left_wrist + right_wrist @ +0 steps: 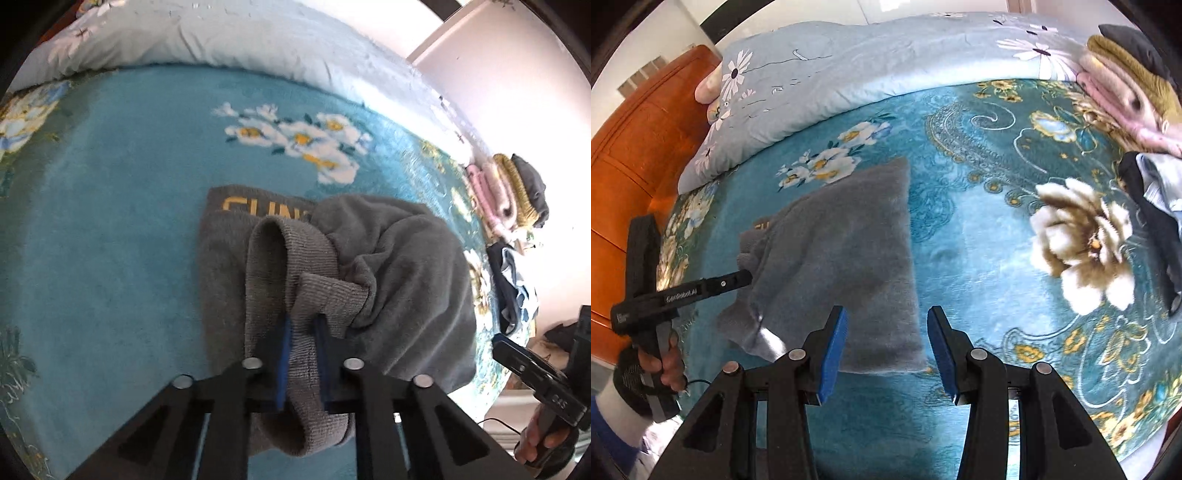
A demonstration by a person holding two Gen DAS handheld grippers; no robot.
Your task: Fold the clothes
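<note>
Bed blanket [979, 236], teal with flower print, carried everything. Pale quilt [221, 40] lay bunched along its far edge. Grey garment [842, 258], part folded, sat near the blanket's middle. Folded clothes [1126, 81] were stacked at one far corner. Left gripper [303, 328] was clamped on the garment's ribbed cuff [295, 288]. Right gripper [886, 347] stood partly open, empty, over the garment's near edge.

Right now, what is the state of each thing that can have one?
Left claw: shut on the grey garment's ribbed cuff.
Right claw: open, holding nothing.
Grey garment: partly folded, lying on the blanket.
Clothes pile: folded, stacked.
</note>
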